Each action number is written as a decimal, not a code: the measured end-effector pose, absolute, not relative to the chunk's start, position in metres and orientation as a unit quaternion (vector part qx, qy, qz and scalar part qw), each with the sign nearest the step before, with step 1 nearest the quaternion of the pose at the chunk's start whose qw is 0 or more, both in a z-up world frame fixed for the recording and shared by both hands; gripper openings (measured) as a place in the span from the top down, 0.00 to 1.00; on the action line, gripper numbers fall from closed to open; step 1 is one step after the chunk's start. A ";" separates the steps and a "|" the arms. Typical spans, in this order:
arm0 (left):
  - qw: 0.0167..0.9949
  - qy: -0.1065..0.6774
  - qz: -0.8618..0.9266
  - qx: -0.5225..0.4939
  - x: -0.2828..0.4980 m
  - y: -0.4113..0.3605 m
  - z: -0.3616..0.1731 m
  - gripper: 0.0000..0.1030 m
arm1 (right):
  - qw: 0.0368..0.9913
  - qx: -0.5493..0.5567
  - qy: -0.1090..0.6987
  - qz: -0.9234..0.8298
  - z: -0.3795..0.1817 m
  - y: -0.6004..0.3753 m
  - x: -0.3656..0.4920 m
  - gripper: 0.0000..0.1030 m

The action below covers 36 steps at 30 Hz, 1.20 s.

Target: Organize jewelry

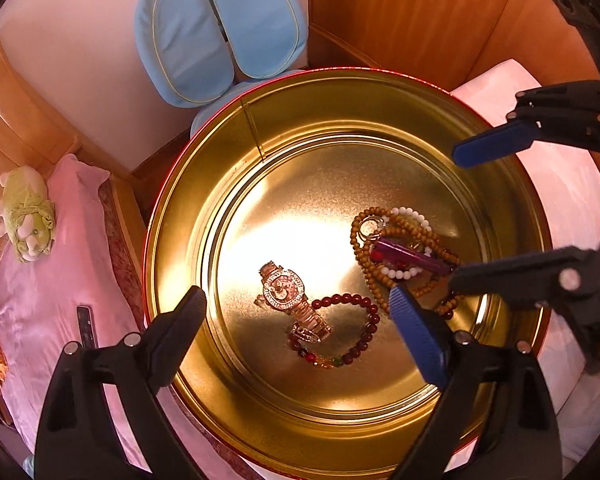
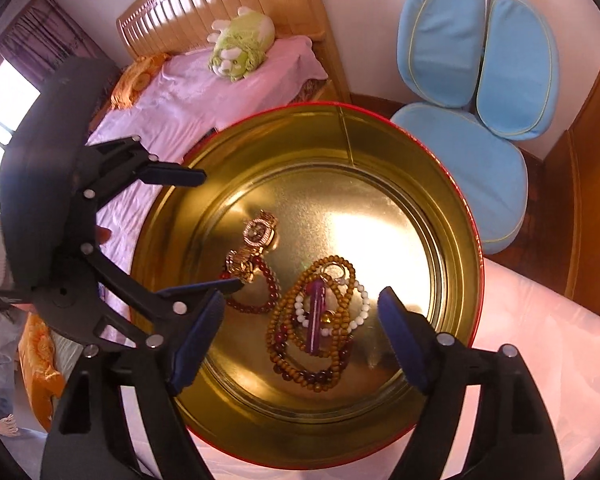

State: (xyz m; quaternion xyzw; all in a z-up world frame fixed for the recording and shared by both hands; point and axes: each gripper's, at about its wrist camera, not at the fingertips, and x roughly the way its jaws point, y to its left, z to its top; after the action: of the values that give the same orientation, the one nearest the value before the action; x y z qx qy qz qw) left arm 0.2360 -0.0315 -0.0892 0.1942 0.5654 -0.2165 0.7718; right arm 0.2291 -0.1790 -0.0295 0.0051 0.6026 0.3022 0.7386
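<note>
Both tools are held over the open round tin [image 1: 172,216], and neither has hold of anything. The left gripper [image 1: 300,308] is spread wide above the gold watch [image 1: 284,288] and the dark red bead bracelet [image 1: 348,332], with nothing touched. The right gripper [image 2: 300,320] is likewise spread wide, over the heap on its side of the tin.

The likeliest trouble is a tangle. The brown bead strand [image 2: 300,344], the white bead bracelet [image 2: 360,304] and a purple stick-like piece [image 2: 316,316] are piled together, so several could be dragged up if only one were pinched. The watch band appears to lie across the red bracelet, though glare makes this hard to judge; one could be pulled along with the other. The smooth gold floor would let beads slide from closing pads, and the two tools are close enough to collide.

All the jewelry seen lies inside the tin: watch and red bracelet toward the bed [image 2: 172,92] side, the beaded heap opposite.
</note>
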 end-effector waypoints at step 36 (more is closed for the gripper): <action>0.795 0.551 -0.198 0.159 0.206 -0.025 -0.078 0.07 | 0.787 -0.043 0.555 0.268 -0.011 -0.181 0.209 0.04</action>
State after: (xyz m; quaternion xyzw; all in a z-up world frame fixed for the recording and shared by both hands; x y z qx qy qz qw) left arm 0.2057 -0.0255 -0.0783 0.1589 0.5506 -0.1981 0.7952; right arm 0.2095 -0.1812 -0.0106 -0.0434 0.5545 0.2682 0.7866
